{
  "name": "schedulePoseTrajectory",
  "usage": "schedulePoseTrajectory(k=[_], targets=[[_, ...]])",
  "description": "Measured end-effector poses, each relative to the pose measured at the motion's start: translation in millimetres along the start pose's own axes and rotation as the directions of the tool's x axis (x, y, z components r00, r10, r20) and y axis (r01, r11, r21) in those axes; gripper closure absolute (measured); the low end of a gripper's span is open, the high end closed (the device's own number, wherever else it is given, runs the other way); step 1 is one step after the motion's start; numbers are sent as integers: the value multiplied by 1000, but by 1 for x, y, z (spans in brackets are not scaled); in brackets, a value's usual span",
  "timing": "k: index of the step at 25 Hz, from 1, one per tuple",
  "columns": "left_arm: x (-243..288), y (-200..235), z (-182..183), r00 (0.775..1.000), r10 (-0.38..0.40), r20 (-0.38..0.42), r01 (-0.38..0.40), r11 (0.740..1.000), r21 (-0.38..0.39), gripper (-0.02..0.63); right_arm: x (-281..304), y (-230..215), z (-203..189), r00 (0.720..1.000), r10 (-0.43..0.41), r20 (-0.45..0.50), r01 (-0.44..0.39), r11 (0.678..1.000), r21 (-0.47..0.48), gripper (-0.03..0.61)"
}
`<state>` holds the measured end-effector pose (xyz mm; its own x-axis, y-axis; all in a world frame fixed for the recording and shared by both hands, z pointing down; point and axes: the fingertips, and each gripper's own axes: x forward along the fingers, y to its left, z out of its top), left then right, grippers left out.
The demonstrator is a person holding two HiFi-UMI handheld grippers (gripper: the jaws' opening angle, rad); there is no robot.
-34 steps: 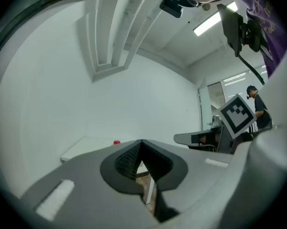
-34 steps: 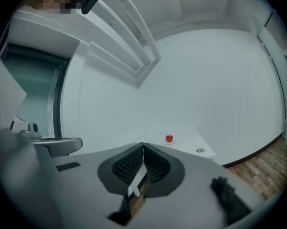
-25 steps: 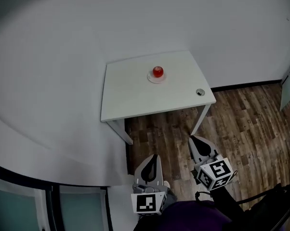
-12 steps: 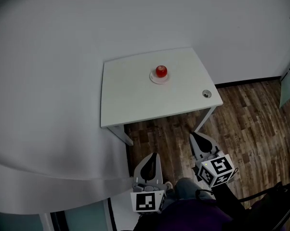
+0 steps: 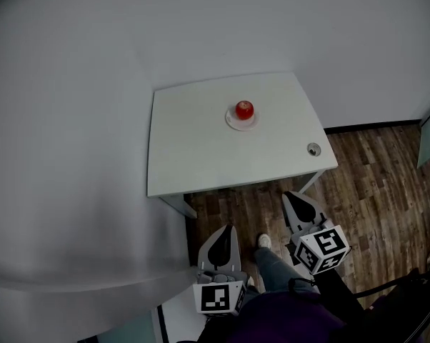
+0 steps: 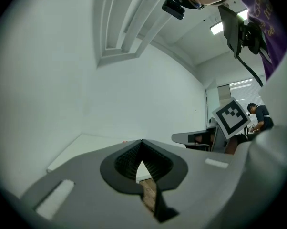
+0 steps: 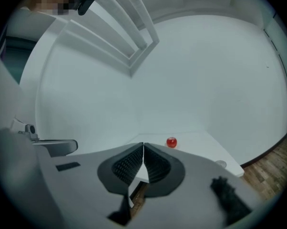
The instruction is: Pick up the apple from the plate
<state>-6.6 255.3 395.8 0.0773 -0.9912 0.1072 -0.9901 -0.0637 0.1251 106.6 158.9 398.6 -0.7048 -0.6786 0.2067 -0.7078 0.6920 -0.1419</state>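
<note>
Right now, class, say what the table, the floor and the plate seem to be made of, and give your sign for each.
Table: probably painted or laminated board; flat matt white top, thin edge.
Floor: wood or wood-look planks; brown streaky grain, board joints.
Plate: ceramic or plastic perhaps; smooth, white, too small to tell.

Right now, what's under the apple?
A small white plate, which sits on the white table. Only the plate's rim shows around the apple; its middle is covered.
</note>
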Motion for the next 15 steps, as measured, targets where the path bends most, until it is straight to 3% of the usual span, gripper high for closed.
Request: schedulePoseTrajectory(k=[15], targets=[[137,29,26,996,89,18,-89,996,-1,607,124,-78,39,994,104,-25,-105,994,-21,568]])
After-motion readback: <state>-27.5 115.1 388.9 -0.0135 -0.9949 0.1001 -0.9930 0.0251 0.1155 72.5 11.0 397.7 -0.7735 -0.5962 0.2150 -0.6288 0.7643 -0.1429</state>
